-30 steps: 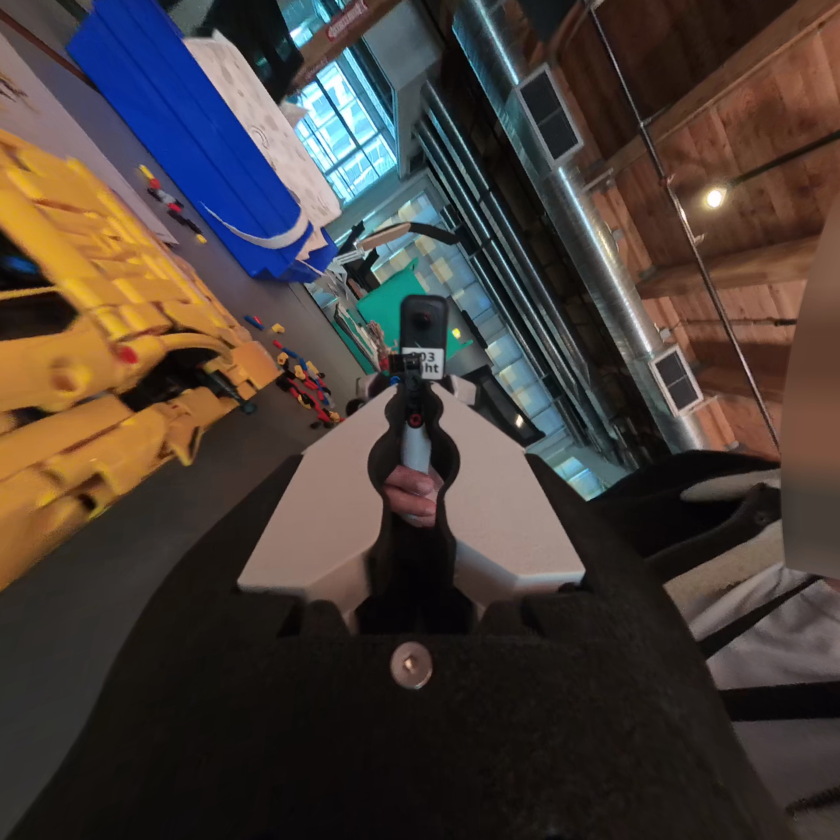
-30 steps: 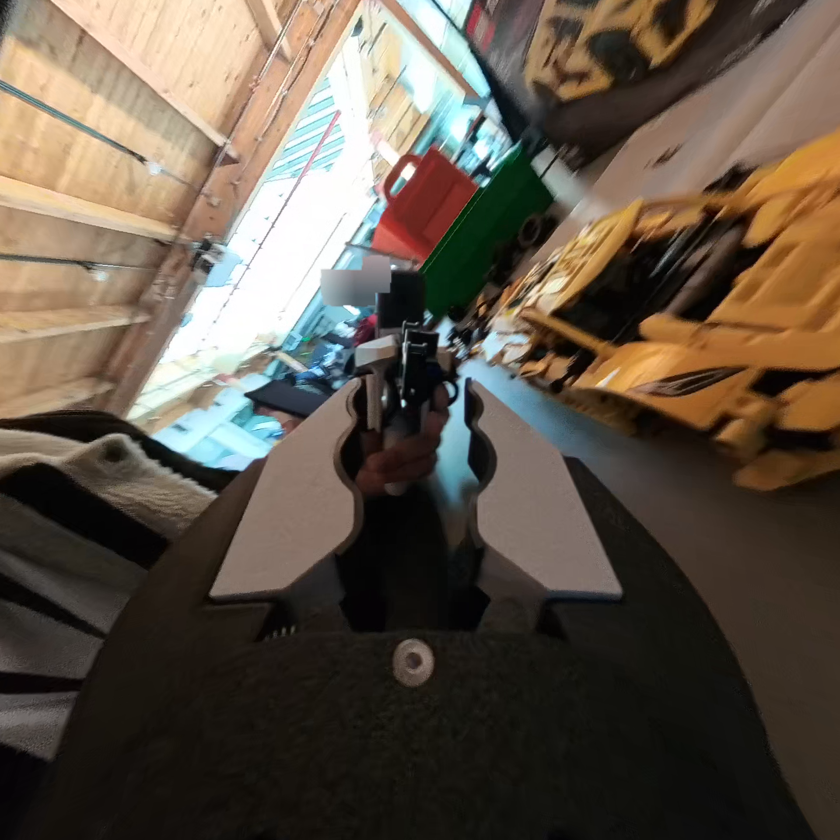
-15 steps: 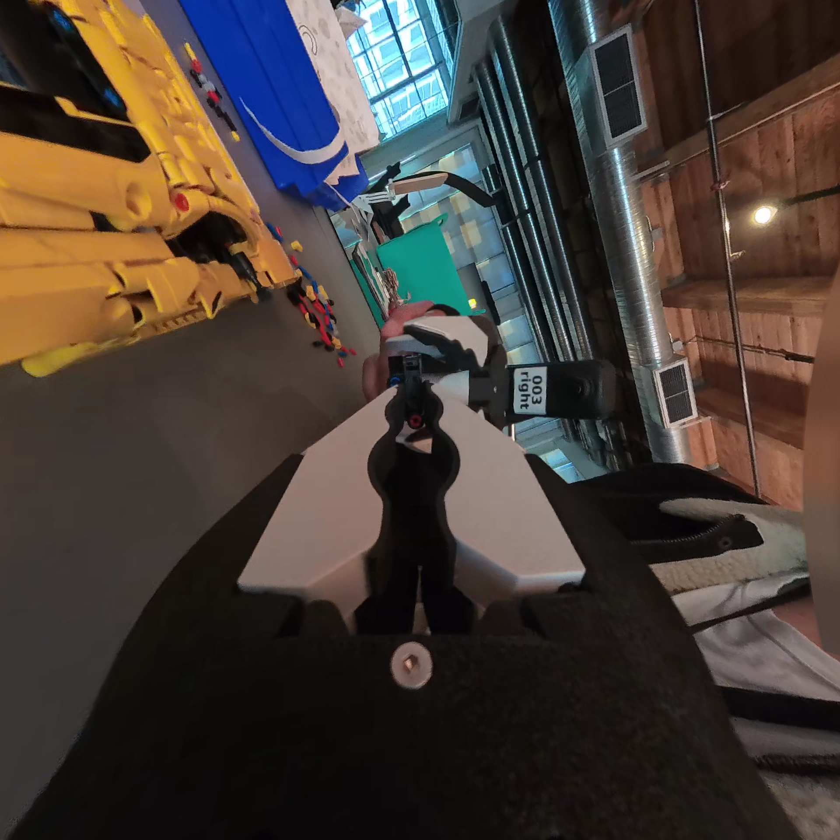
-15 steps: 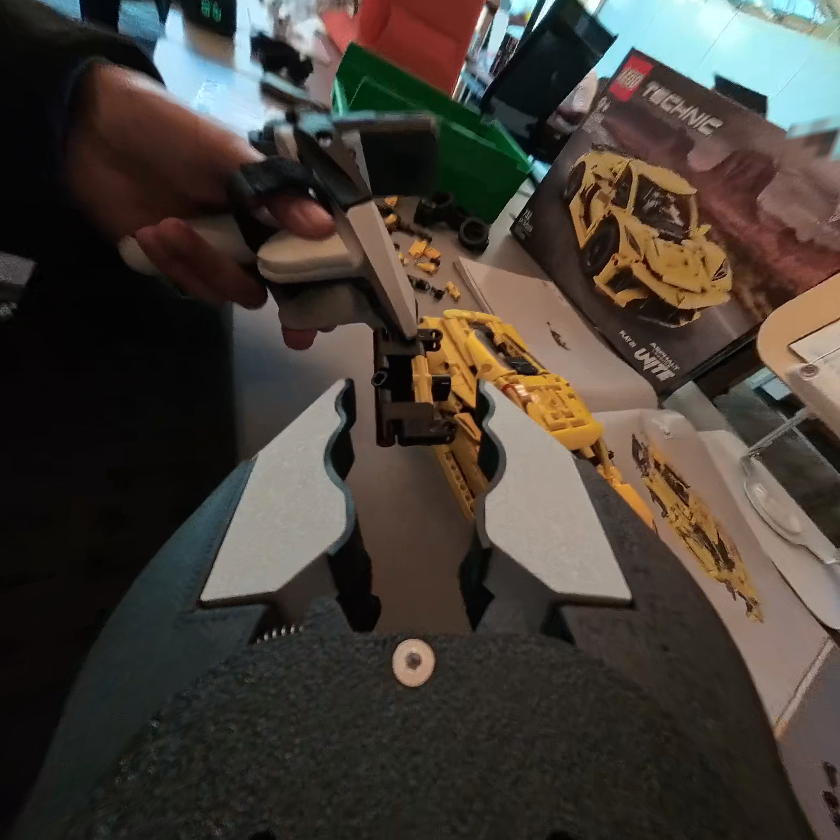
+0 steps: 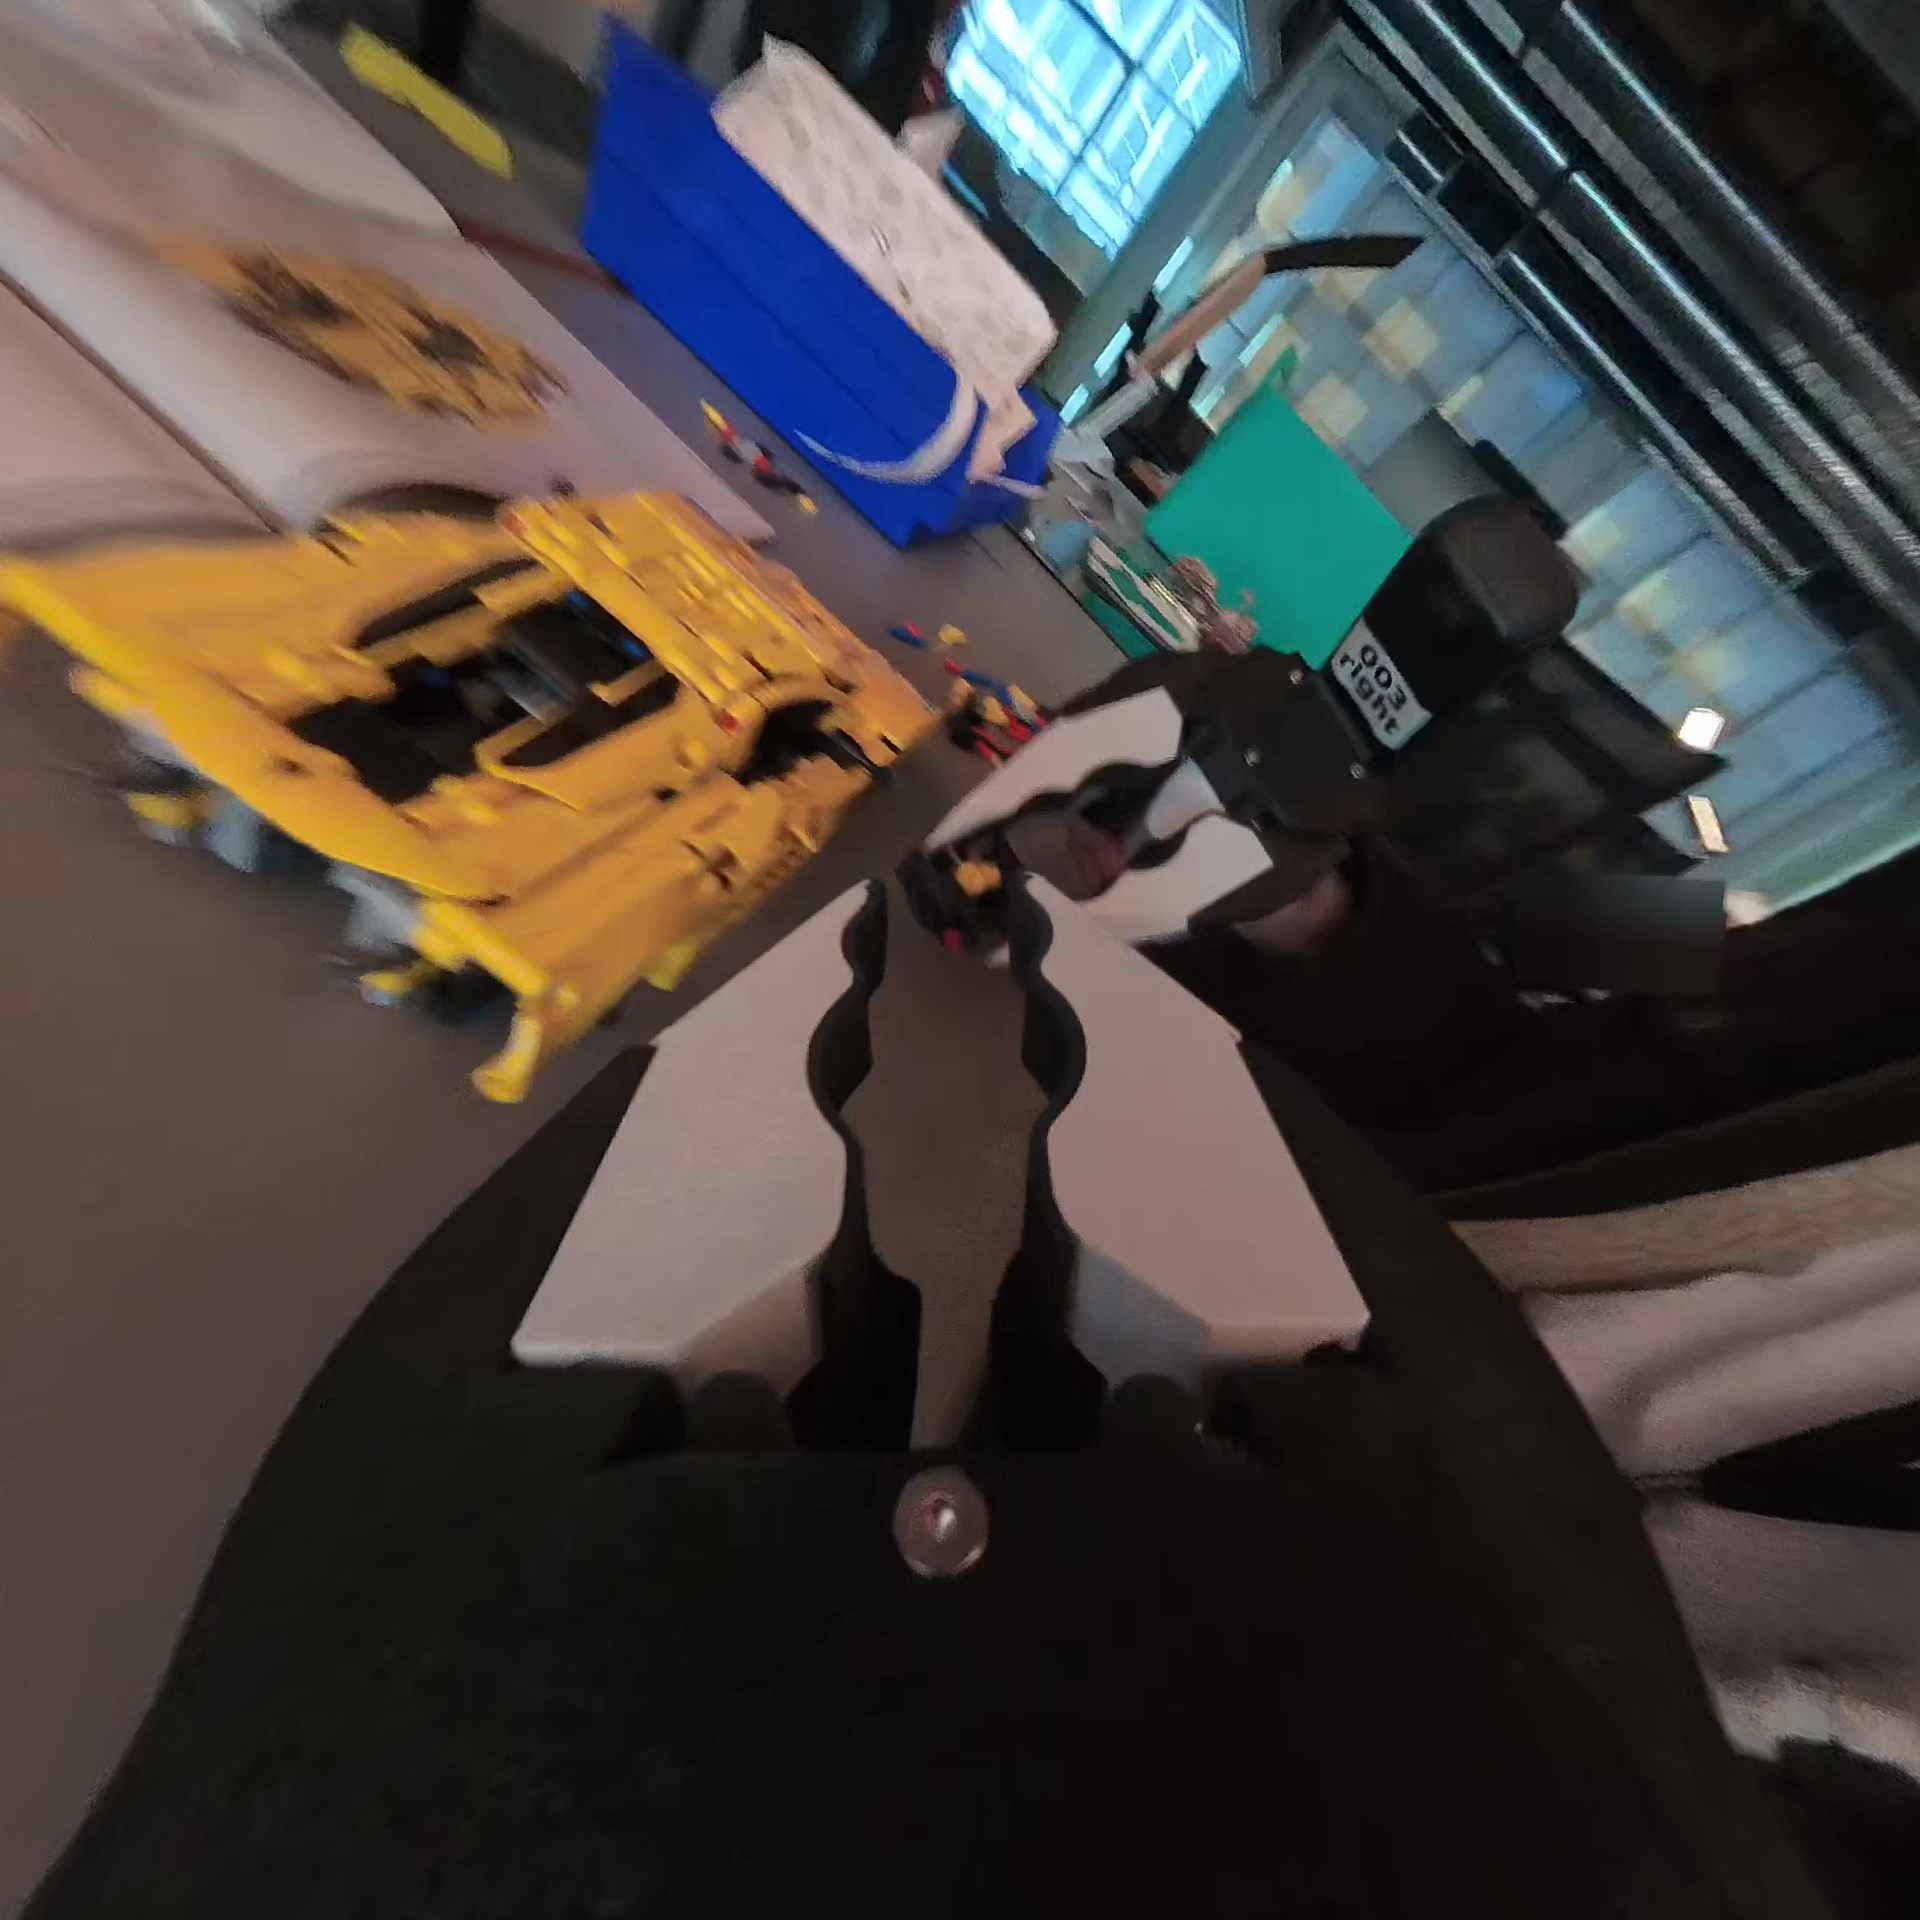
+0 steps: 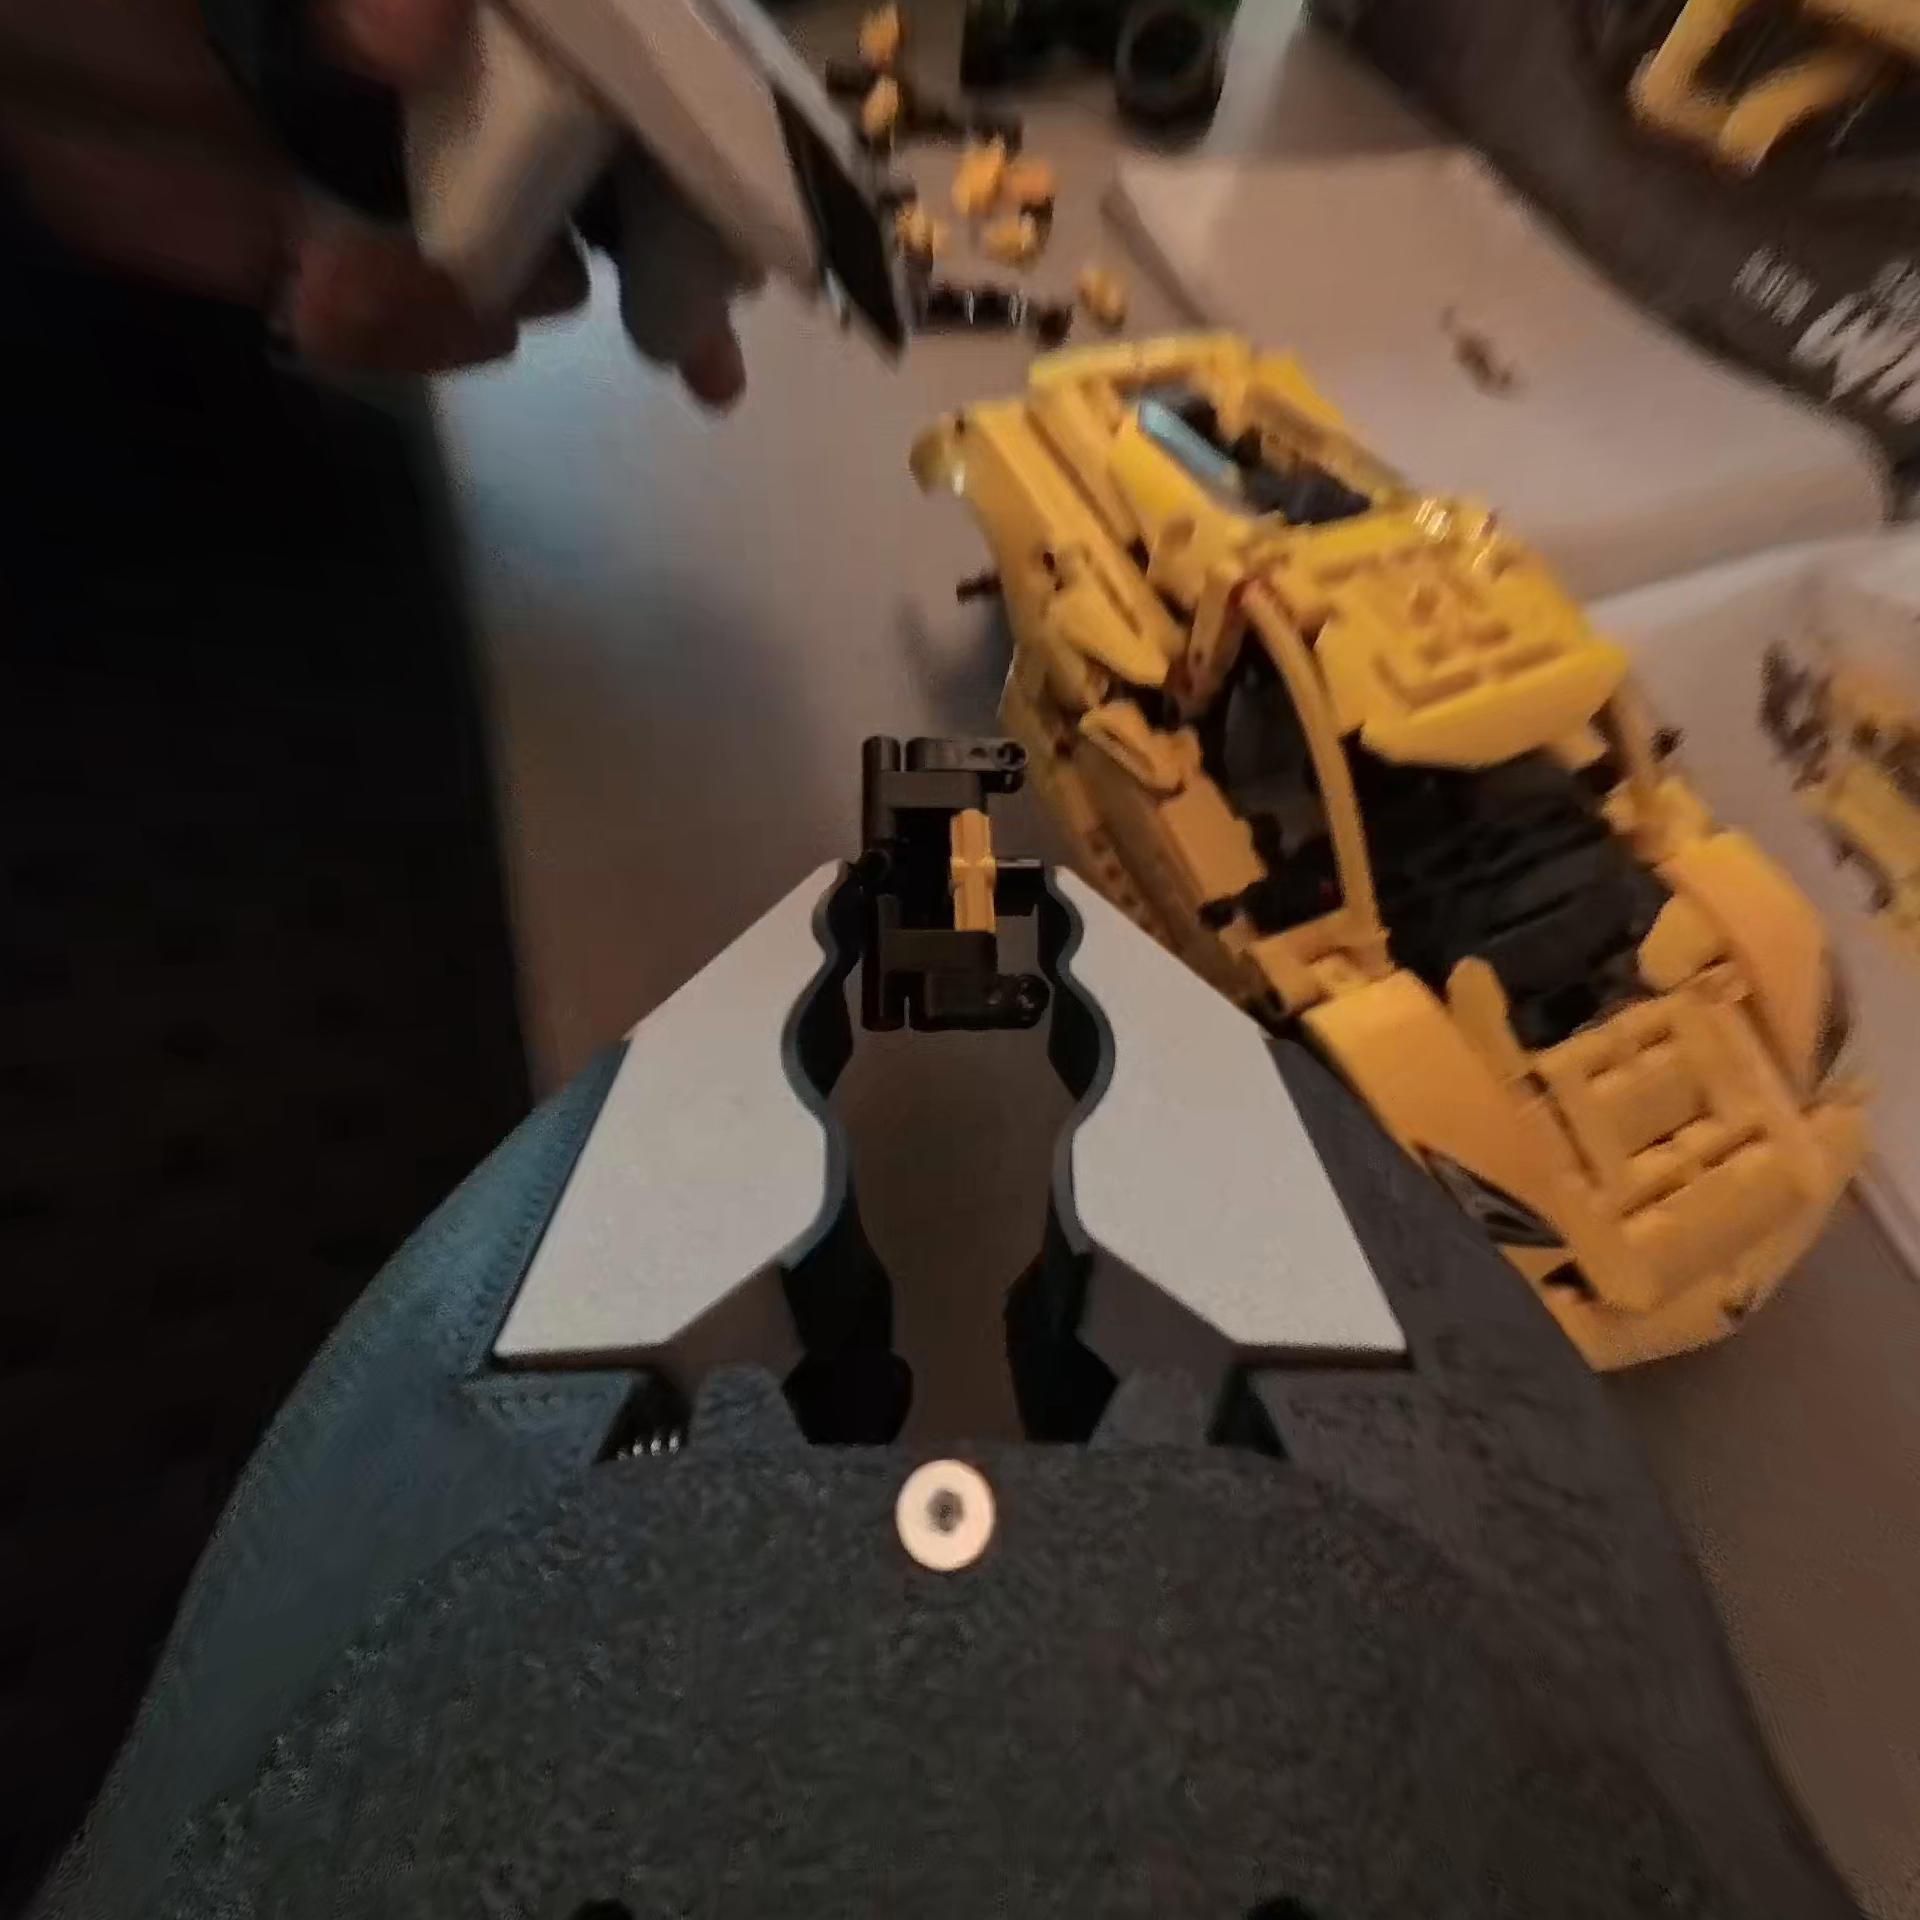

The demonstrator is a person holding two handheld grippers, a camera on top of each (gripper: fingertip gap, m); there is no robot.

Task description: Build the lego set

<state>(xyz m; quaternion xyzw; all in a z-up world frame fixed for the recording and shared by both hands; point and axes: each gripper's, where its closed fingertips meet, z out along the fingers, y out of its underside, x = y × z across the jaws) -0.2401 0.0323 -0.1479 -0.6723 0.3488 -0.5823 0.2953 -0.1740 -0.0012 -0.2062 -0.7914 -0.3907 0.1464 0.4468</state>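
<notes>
A small black-and-yellow lego sub-assembly [image 6: 940,914] sits between the tips of my right gripper [image 6: 943,894], which is shut on it and holds it above the grey table. The partly built yellow lego car [image 6: 1403,831] lies just right of it, and shows blurred in the left wrist view [image 5: 499,748]. My left gripper [image 5: 951,935] is open and empty, its tips just short of the sub-assembly [image 5: 954,894] held by the right gripper [image 5: 997,847]. In the right wrist view the left gripper [image 6: 831,260] is farther off at upper left, held by a hand.
Open instruction booklets [image 5: 312,343] lie behind the car, with the set's box [image 6: 1766,260] at far right. Loose small pieces [image 6: 977,208] and black tyres [image 6: 1153,62] lie at the back. A blue bin [image 5: 790,312] and more loose pieces [image 5: 987,712] are beyond the car. About 9 cm separates my left fingertips from my right.
The left gripper held the sub-assembly between the open right fingers. Now the right gripper is shut on it and the left has let go and drawn back. Both views swung down to the table.
</notes>
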